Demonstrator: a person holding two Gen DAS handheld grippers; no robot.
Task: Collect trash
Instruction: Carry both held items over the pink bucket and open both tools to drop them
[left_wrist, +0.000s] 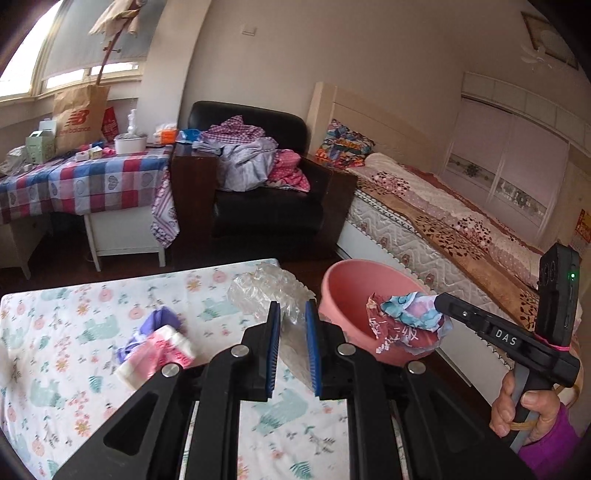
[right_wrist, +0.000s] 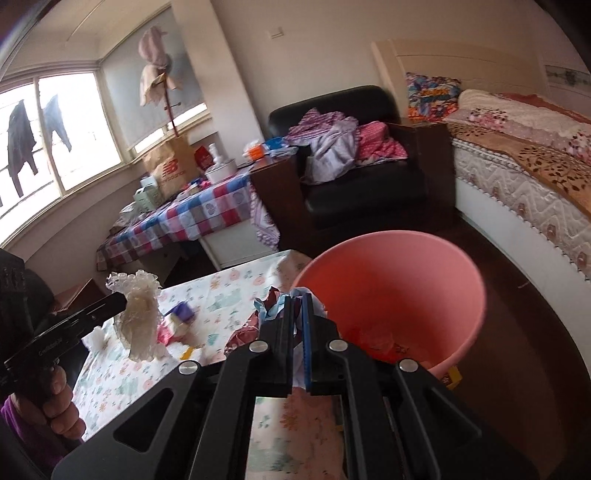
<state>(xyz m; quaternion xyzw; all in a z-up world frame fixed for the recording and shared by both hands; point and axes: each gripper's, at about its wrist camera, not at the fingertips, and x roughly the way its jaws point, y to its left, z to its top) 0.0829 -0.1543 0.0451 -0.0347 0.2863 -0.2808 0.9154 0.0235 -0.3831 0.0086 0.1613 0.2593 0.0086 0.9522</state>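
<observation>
My left gripper (left_wrist: 292, 306) is shut on a clear crumpled plastic wrap (left_wrist: 266, 291); in the right wrist view the wrap (right_wrist: 138, 314) hangs from it above the table. My right gripper (right_wrist: 298, 299) is shut on a crumpled colourful wrapper (right_wrist: 275, 304), held at the near rim of the pink bin (right_wrist: 399, 291). In the left wrist view the wrapper (left_wrist: 406, 321) hangs over the bin (left_wrist: 354, 295). A pink, white and purple packet (left_wrist: 159, 347) lies on the floral table (left_wrist: 74, 332).
The bin (right_wrist: 369, 339) holds some red and clear trash at its bottom. A black armchair (left_wrist: 266, 184) with clothes and a bed (left_wrist: 443, 221) stand behind. A checkered table (left_wrist: 81, 181) with clutter is at the far left.
</observation>
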